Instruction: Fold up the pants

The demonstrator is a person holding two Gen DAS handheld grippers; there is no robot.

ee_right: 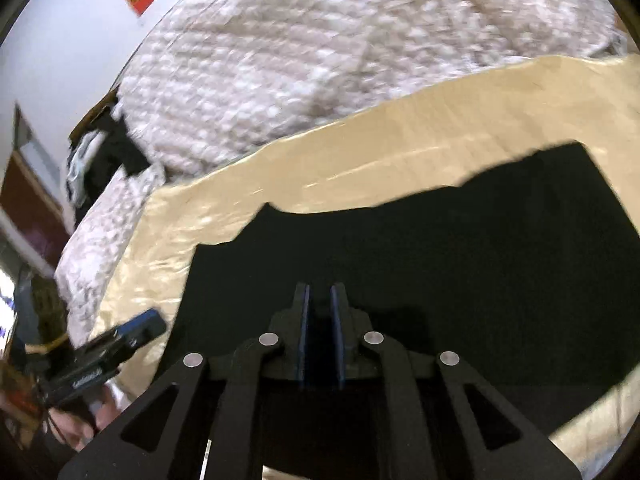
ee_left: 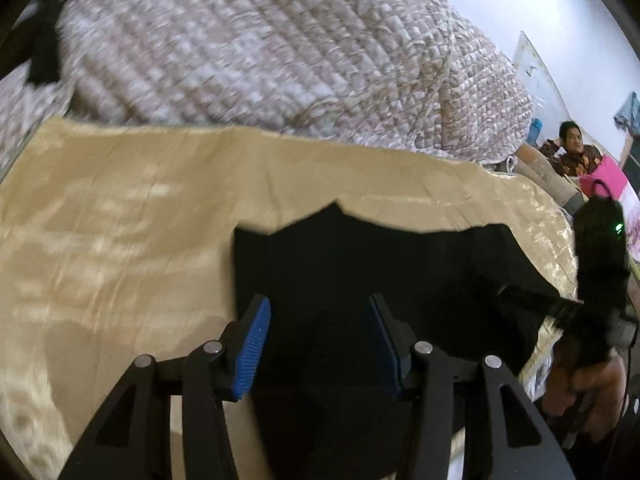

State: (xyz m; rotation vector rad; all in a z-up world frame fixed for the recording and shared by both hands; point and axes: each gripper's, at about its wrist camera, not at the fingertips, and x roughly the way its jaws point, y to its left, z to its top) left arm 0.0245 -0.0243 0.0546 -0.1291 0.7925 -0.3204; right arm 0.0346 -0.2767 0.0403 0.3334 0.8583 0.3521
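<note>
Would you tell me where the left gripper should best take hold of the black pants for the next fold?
Probably the near left corner of the black pants, approached low from the left over the tan sheet. That straight edge lies exposed beside the open left gripper, so one finger could slip underneath.

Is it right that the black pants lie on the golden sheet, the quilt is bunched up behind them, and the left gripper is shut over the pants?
Not quite. The left gripper is open: the left wrist view shows its blue pads wide apart above the black pants. The rest holds: the pants lie on the golden sheet, with the quilt bunched behind.
</note>
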